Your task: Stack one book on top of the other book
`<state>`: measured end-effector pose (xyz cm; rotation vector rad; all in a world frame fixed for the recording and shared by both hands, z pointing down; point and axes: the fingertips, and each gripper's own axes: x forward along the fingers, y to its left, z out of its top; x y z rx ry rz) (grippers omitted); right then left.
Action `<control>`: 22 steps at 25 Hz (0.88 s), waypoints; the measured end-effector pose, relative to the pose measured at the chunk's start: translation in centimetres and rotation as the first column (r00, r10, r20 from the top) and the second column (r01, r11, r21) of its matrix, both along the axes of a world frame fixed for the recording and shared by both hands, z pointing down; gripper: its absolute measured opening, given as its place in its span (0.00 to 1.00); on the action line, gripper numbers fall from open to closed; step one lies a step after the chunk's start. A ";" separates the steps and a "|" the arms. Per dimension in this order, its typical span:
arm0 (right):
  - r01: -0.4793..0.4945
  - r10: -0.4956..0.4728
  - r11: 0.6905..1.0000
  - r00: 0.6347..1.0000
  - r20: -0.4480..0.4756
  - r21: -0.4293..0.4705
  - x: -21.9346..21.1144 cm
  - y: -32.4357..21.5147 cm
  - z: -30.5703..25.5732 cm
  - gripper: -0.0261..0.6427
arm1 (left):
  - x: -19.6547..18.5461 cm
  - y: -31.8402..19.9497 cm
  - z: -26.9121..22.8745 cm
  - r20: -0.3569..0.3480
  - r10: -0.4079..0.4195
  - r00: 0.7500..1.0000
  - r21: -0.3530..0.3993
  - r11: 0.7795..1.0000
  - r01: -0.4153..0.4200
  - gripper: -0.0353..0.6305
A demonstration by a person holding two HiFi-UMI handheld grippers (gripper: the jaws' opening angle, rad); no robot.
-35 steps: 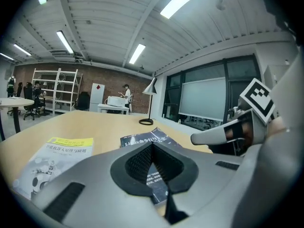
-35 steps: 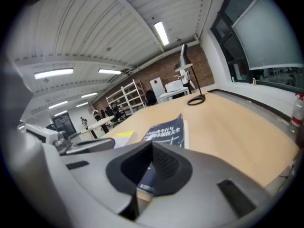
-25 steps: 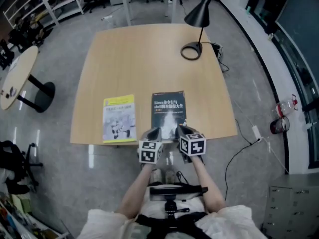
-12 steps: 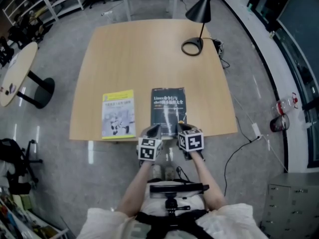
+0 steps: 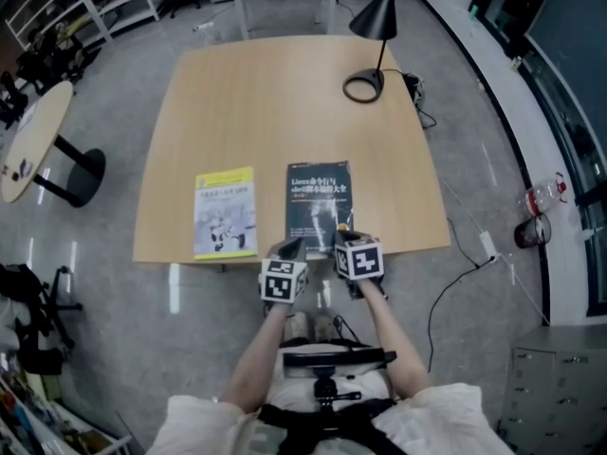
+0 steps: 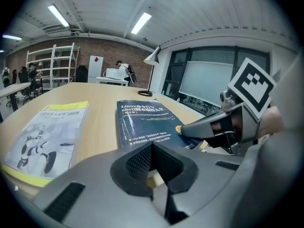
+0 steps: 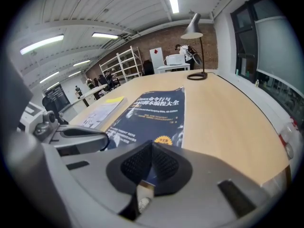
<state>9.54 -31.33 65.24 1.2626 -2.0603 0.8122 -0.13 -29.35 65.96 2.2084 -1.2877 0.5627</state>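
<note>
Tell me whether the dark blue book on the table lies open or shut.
Shut. The dark blue book lies flat, front cover up with its title showing; no pages are spread.

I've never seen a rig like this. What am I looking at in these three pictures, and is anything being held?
There is no robot: a person holds a two-jaw tool in each hand. The head view looks down from a camera on the person's head. Each gripper view comes from a camera riding on that tool, looking along its jaws. On the wooden table lie a dark blue book and, to its left in the head view, a yellow book, apart from each other. A black lamp stands at the far edge. The left hand-held gripper and right hand-held gripper sit at the dark book's near edge, jaws closed. Neither visibly holds anything.
</note>
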 end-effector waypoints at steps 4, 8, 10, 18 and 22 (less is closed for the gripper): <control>-0.004 0.004 1.000 1.000 0.012 -0.005 -0.1 -0.1 0.0 0.04 | 0.0 -0.4 -0.1 0.027 -0.006 1.000 0.028 1.000 0.006 0.06; -0.005 0.005 1.000 1.000 0.012 -0.005 -0.1 0.0 0.1 0.04 | -0.2 -1.1 -0.2 0.059 -0.002 0.998 0.041 0.999 -0.001 0.06; 0.004 -0.004 1.000 1.000 0.003 0.006 -0.1 0.0 0.1 0.04 | -0.3 -1.4 -0.3 0.046 0.006 0.999 0.004 1.000 -0.006 0.06; 0.019 -0.019 1.000 1.000 -0.013 -0.005 0.0 0.7 0.1 0.04 | -0.2 -1.0 0.1 0.006 0.019 1.000 -0.070 0.997 -0.018 0.06; 0.024 -0.024 1.000 1.000 0.011 -0.011 0.1 1.7 -0.1 0.04 | -0.3 -0.1 0.5 -0.007 -0.001 1.000 -0.063 0.998 0.001 0.06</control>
